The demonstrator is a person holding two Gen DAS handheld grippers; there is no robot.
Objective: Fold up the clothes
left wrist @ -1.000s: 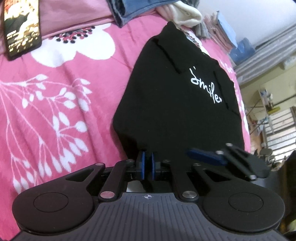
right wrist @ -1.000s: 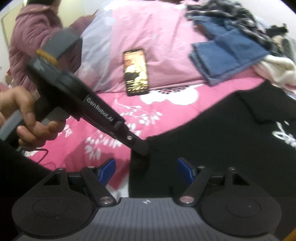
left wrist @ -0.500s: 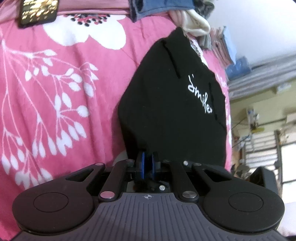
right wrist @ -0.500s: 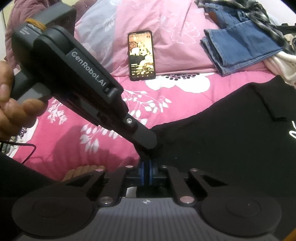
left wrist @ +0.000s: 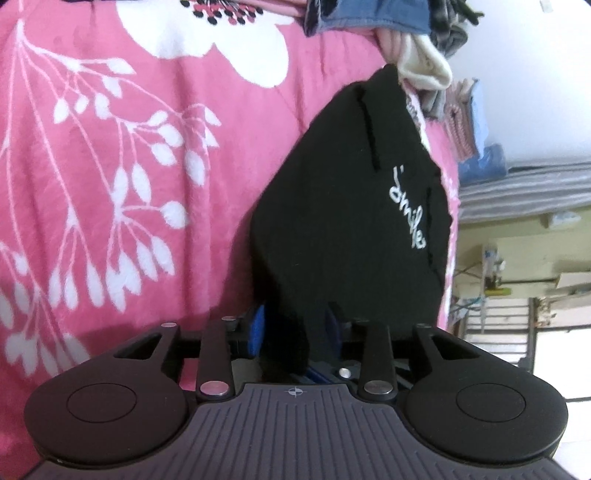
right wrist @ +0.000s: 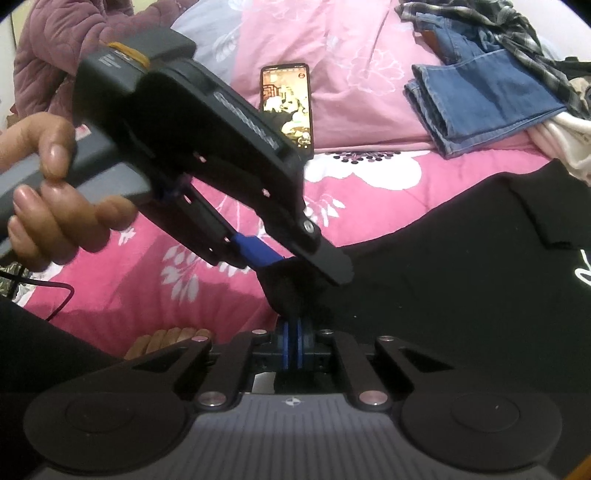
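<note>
Right tool (right wrist: 293, 341) has its blue pads pressed together on a bunched corner of the black shirt (right wrist: 461, 295), at the shirt's near edge. Left tool (left wrist: 293, 328) is opening: its blue pads stand apart, with a fold of the same shirt hanging between them; no pad visibly presses the cloth.

In the right wrist view the left tool (right wrist: 295, 267) comes in from the upper left, its fingers straddling the shirt corner just above the right tool. A hand (right wrist: 55, 192) grips its handle.

Black shirt lies spread on the bed, over a pink bedspread (left wrist: 110, 184) with a white flower-and-leaf print. White script lettering (left wrist: 408, 214) shows on the shirt's chest.

Folded blue jeans (right wrist: 480, 103) sit at the far side of the bed, with a plaid garment (right wrist: 491, 22) behind them and a cream-white garment (left wrist: 424, 70) touching the shirt's far end. A phone (right wrist: 287, 103), screen lit, leans against a pale pink pillow (right wrist: 332, 55), well apart from the shirt. A thin dark cable (right wrist: 48, 291) trails at the left edge.
</note>
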